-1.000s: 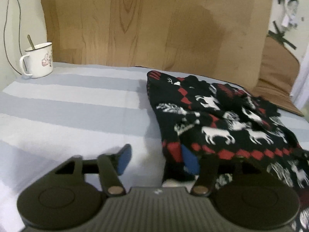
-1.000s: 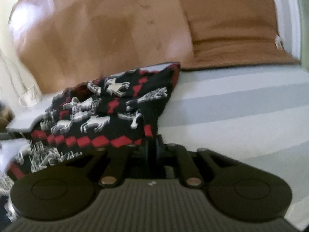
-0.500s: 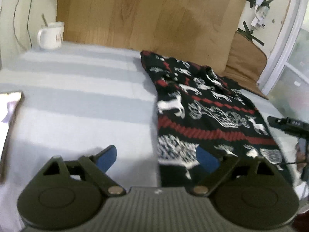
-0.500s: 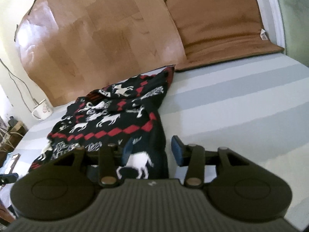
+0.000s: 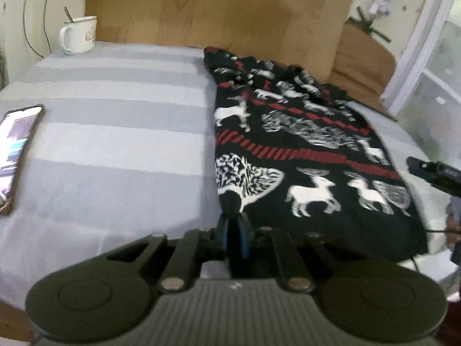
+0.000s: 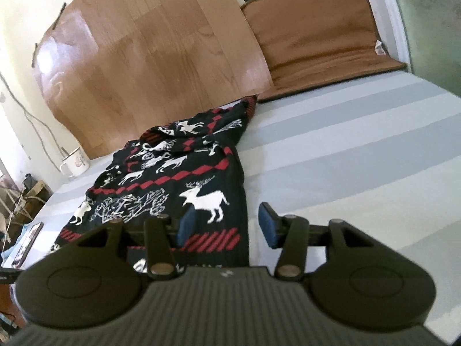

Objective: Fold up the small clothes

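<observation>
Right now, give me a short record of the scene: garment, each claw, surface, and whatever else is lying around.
garment: black reindeer knit, spread flat
left claw: shut on the knit's near corner
right claw: jaws opening, astride the knit's near edge, pads off it
surface: striped sheet
mug: far left corner, spoon inside
phone: left edge, screen lit

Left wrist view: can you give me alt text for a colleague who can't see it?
The left gripper is shut on the near corner of a black reindeer-patterned knit lying on a striped bed. A phone lies at left; a white mug stands far left.
</observation>
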Available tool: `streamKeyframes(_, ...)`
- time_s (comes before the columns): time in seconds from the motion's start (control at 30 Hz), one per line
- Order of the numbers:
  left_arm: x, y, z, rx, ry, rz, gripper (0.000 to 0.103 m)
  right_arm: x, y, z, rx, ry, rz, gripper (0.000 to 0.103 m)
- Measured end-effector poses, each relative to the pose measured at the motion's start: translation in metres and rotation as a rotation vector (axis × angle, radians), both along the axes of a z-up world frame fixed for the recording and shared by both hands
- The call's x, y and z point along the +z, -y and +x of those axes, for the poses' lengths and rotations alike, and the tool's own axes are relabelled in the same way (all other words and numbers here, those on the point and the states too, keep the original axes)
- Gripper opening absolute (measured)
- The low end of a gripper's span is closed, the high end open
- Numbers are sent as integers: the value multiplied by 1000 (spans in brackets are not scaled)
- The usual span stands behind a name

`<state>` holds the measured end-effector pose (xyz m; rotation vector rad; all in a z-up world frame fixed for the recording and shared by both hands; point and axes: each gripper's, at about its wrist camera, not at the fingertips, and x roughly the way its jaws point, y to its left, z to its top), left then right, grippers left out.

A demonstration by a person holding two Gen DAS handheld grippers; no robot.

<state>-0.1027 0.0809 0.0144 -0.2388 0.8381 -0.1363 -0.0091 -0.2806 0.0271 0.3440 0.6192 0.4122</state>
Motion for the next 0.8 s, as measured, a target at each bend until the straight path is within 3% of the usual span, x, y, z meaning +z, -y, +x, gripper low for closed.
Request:
streamKeyframes(0.13,12,0,-25,-1,30,38,6,6,12,-23,22,2,0,52)
streamKeyframes(0.17,11,1,-26,0,27,37,13,5,15,-27,41,-14,7,52)
streamKeyframes(0.2,8,2,-24,6,13,35,38,4,15,-31,56,-28,9,52)
streamKeyframes(0.27,2,2,-21,7,-7,22,72,3,16,-38,83,-53,2,52)
streamKeyframes(0.3,0,2,-20,0,-3,16,78,2,17,-41,99,-66,2,52)
streamKeyframes(0.43,-7,2,-11,-35,-27,-34,79,-4,23,-54,134,-127,30,52)
streamKeyframes(0.53,-9,9,-5,-51,-28,-36,74,-12,29,-63,134,-166,39,52)
streamKeyframes(0.57,-9,11,-4,-60,-28,-27,59,-16,31,-65,138,-185,57,52)
streamKeyframes(0.6,-9,14,-4,-69,-32,-13,37,-18,32,-69,135,-179,78,52)
streamKeyframes(0.67,-8,17,-6,-79,-41,32,17,-19,32,-74,161,-194,104,52)
streamKeyframes(0.8,-6,14,-12,-94,-56,27,12,-19,33,-81,205,-230,127,52)
